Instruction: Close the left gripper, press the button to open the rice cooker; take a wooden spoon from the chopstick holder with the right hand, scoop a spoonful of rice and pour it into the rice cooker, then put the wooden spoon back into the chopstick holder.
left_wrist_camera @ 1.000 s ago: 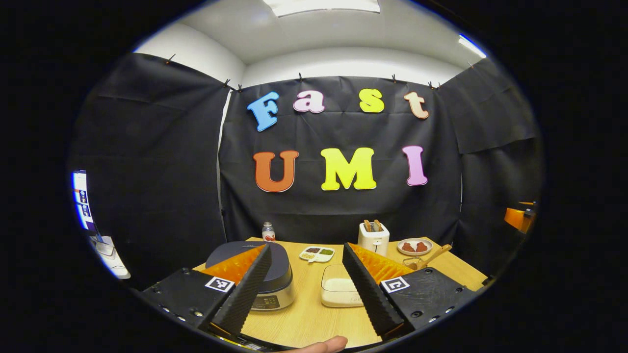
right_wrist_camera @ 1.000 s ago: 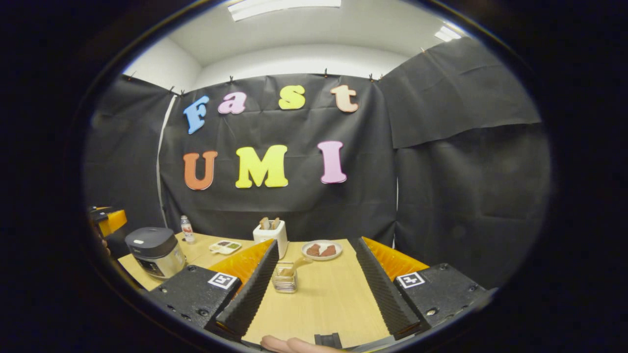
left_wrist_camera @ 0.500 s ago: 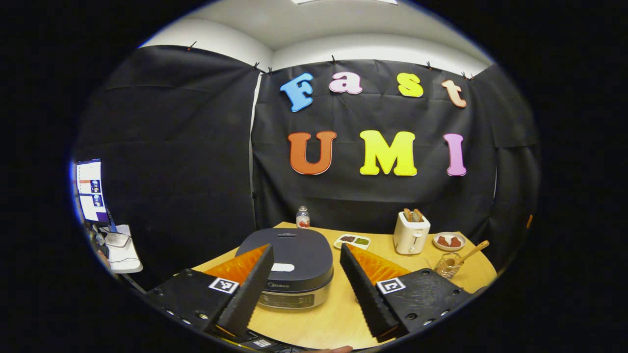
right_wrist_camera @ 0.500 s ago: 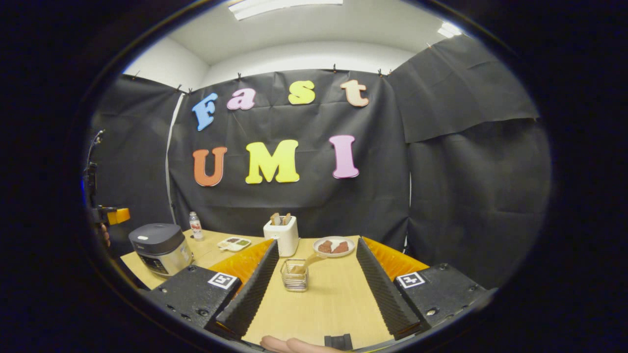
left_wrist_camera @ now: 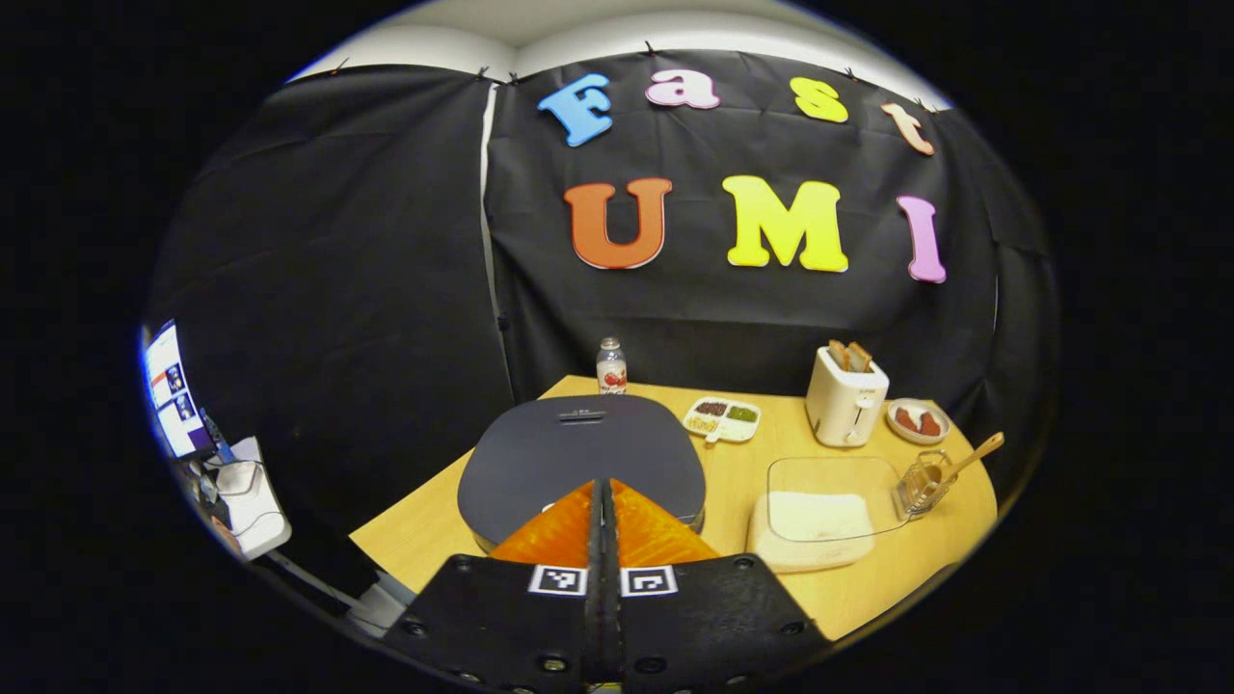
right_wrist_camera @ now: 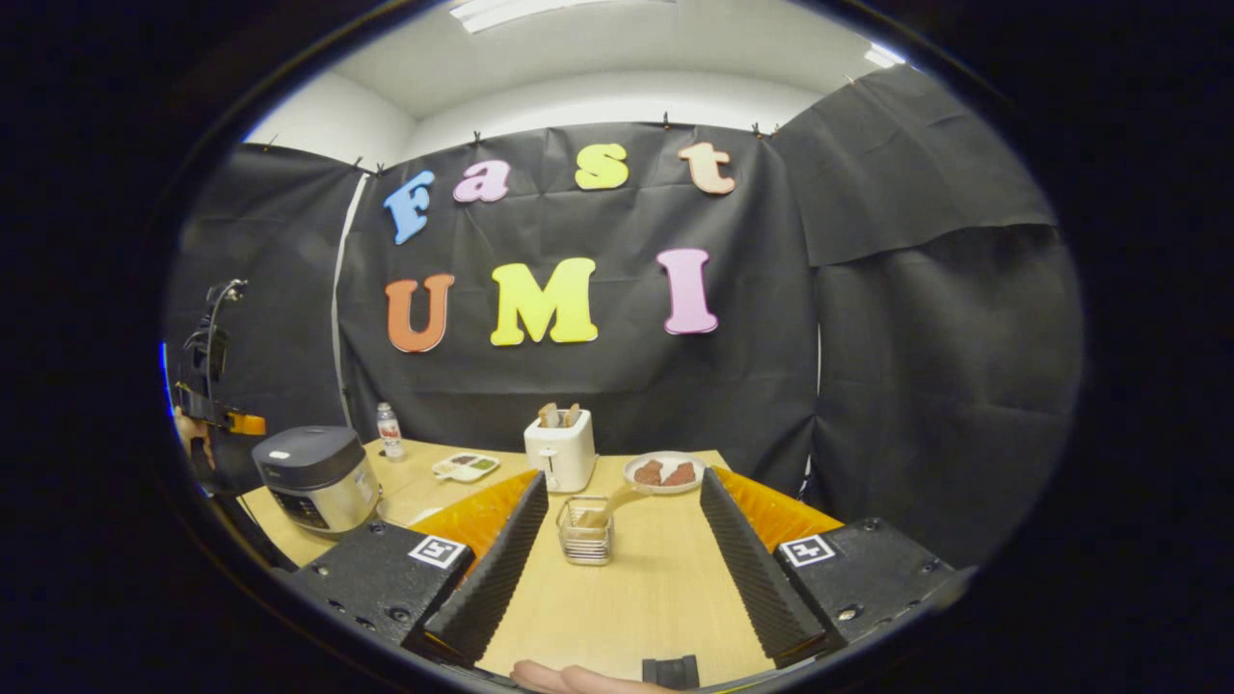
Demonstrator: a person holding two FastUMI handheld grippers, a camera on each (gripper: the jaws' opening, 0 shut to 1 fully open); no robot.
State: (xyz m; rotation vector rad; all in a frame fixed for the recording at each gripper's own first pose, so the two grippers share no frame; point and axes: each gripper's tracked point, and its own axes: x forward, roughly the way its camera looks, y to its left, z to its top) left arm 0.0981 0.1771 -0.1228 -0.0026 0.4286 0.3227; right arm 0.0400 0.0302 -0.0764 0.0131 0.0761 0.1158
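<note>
Opening step of the task. The left tool (left_wrist_camera: pixel 600 501) is standing with its two fingers pressed flat together, holding nothing, and is hovering just above the near edge of the rice cooker (left_wrist_camera: pixel 581 453), whose dark lid is lying closed directly ahead of and below the fingertips. The release button is probably the small pale patch peeking out at the tool's left flank; it is largely hidden, so this is a judgement. To press well, the closed tip should be coming straight down onto that patch, squarely and without sliding across the lid, then lifting clear so that the lid can swing up. The right tool (right_wrist_camera: pixel 617 525) is waiting with its fingers spread wide and empty; between and just beyond them the wire chopstick holder (right_wrist_camera: pixel 584 532) is standing on the surface (right_wrist_camera: pixel 627 598), with the wooden spoon (right_wrist_camera: pixel 605 505) leaning out of it toward the tool's right. Off to the left tool's right, the clear rice container (left_wrist_camera: pixel 819 511) is sitting near the cooker.
</note>
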